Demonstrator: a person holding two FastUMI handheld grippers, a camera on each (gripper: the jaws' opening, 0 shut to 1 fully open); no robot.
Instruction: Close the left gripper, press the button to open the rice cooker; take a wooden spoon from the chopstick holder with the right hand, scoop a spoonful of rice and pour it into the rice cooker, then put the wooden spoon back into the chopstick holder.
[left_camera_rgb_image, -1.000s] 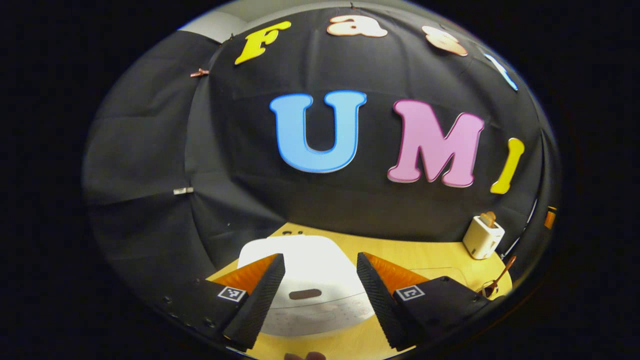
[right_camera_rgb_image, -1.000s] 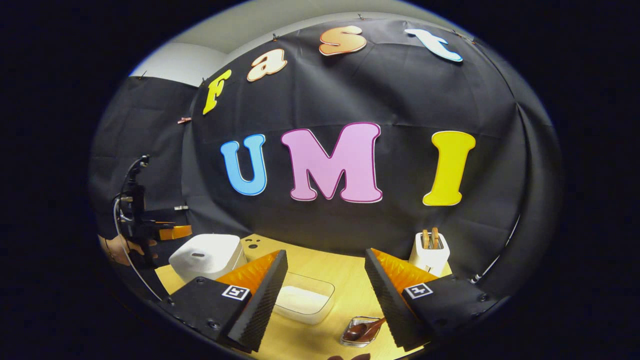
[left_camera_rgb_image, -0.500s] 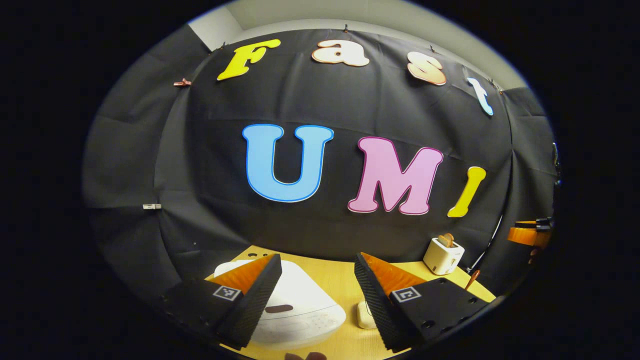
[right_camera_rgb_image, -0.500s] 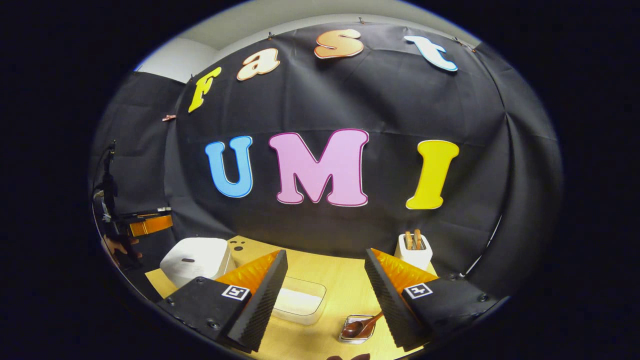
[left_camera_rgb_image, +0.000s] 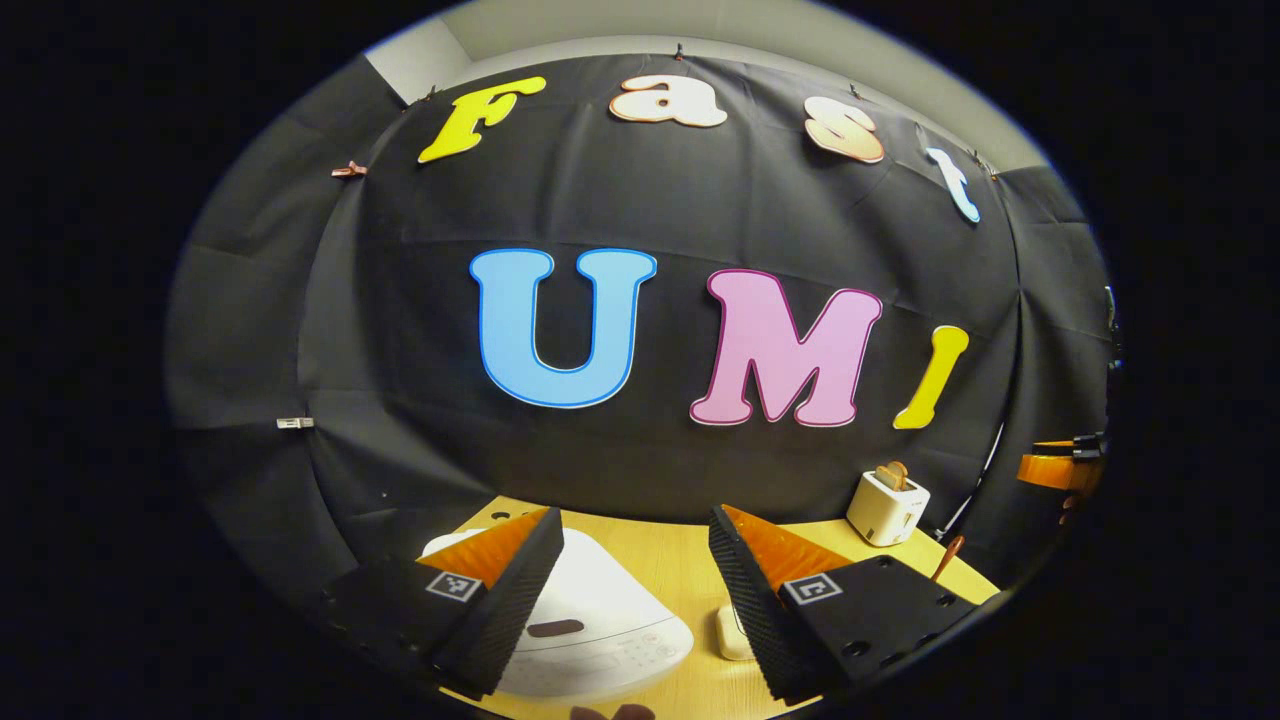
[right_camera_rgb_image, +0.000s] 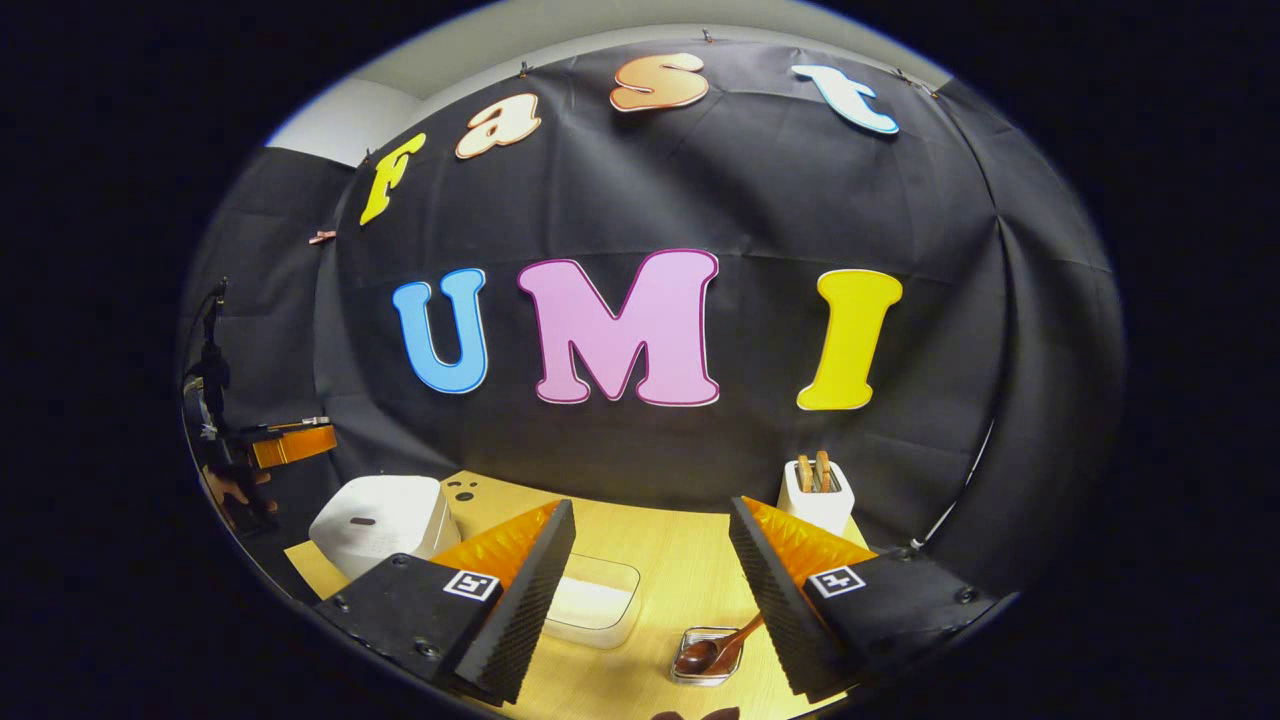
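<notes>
Materials and surface finishes on the booth table.
Rice cooker (left_camera_rgb_image: 590, 625): smooth, glossy white plastic. Table (right_camera_rgb_image: 680, 560): pale matt wood grain. Rice container (right_camera_rgb_image: 600, 600): clear plastic. Spoon (right_camera_rgb_image: 712, 650): dark polished wood, in a shiny metal-looking holder (right_camera_rgb_image: 690, 668).

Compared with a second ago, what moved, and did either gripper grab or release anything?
The left gripper drew back and rose from over the rice cooker, which now sits lower and left in its view, lid shut. The right gripper shifted slightly; the spoon and rice container slid a little down its view. Nothing was grabbed or released: both grippers stayed open and empty.
</notes>
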